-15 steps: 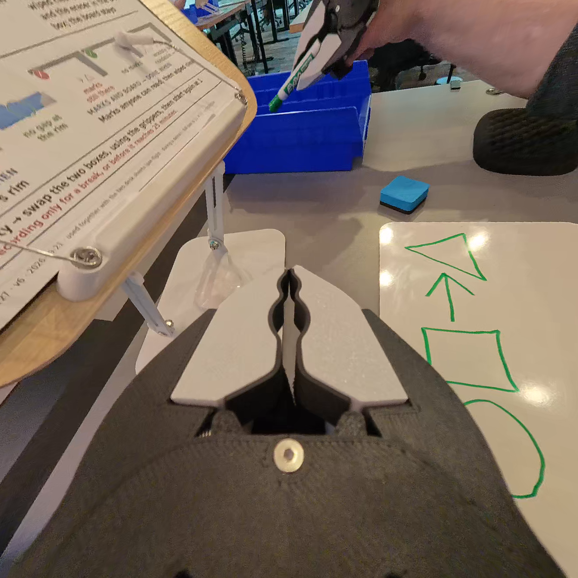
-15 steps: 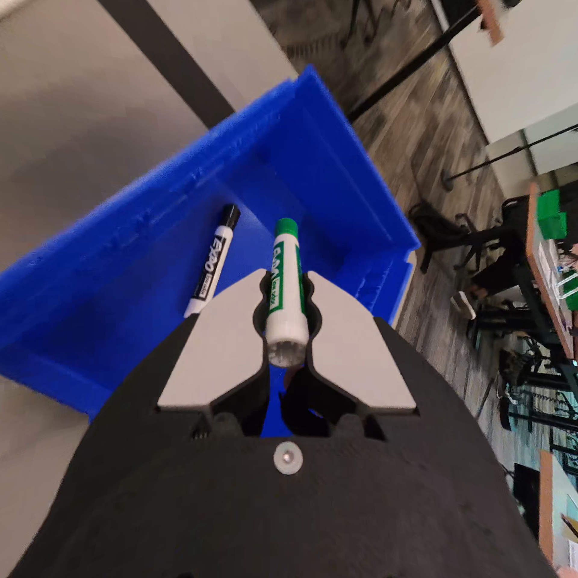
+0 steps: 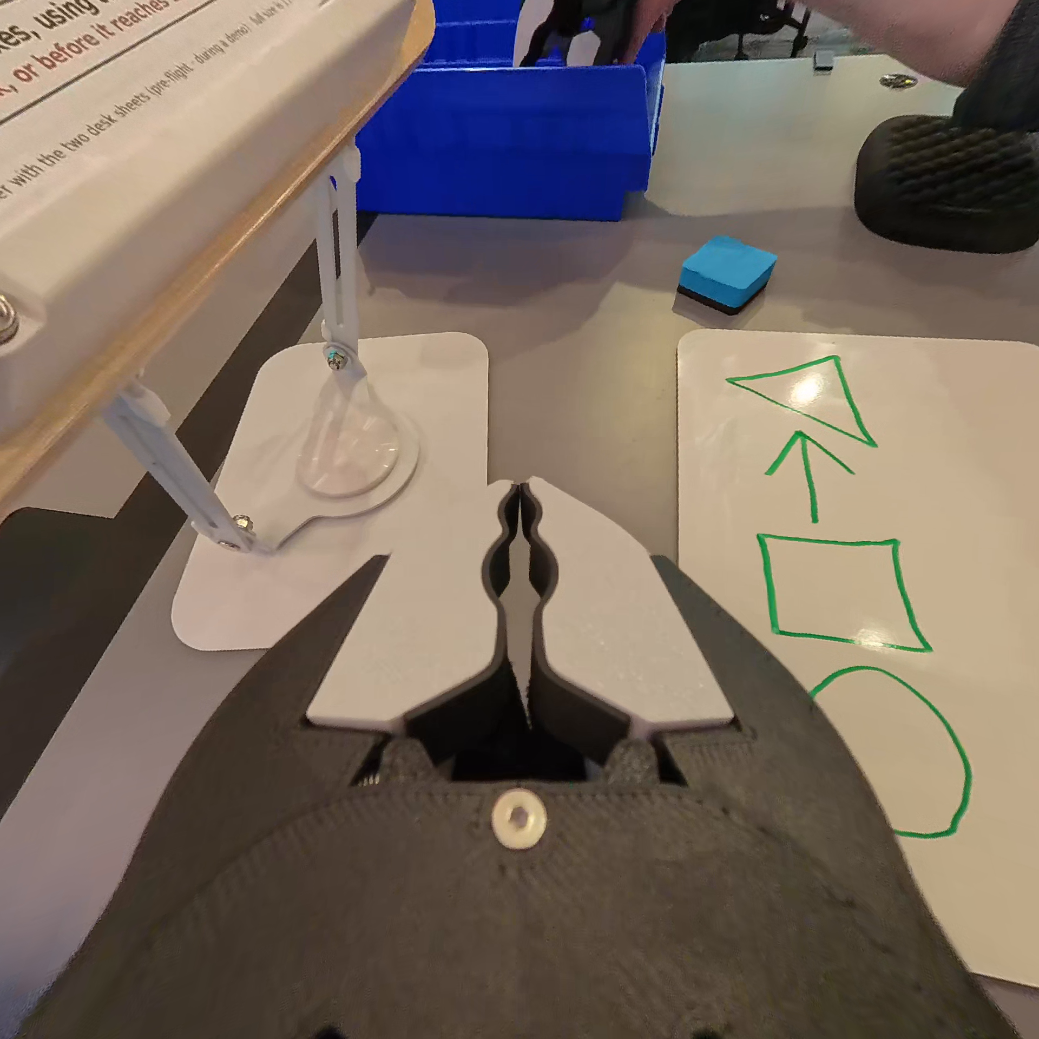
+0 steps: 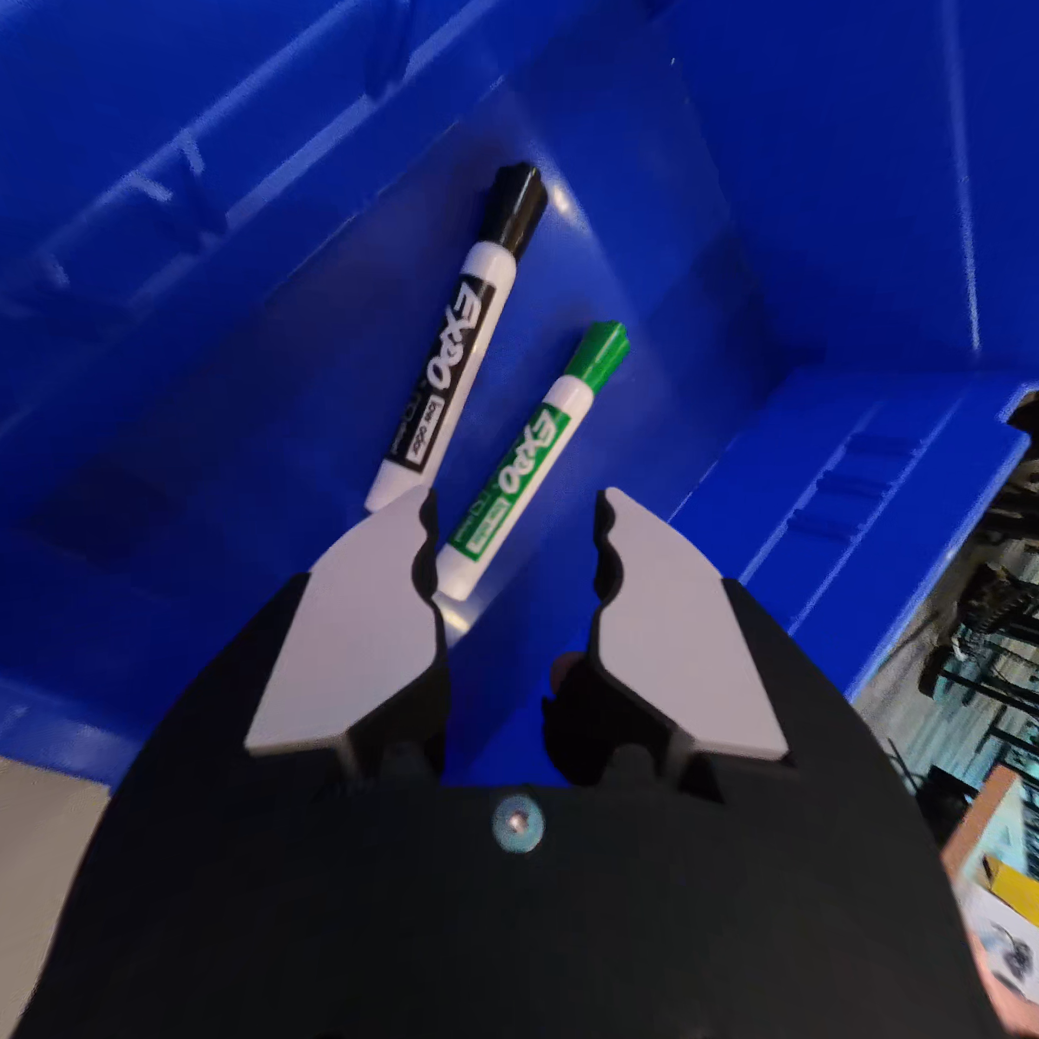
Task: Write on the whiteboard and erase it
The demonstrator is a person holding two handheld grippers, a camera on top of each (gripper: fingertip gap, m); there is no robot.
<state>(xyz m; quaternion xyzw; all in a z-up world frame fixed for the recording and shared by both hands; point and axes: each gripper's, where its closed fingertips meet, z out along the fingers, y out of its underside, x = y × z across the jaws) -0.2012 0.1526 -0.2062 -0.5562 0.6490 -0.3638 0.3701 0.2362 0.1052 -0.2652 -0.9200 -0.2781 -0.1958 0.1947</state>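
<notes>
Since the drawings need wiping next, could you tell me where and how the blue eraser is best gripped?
Grip the eraser across its two opposite side faces, coming straight down from above. It lies flat on the table, blue top up and dark felt underneath, apart from the whiteboard, so the sides look free.

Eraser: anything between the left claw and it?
Nothing visible. The blue eraser sits on bare table ahead and right of the shut left claw, just beyond the whiteboard. The paper stand is off to the left.
</notes>
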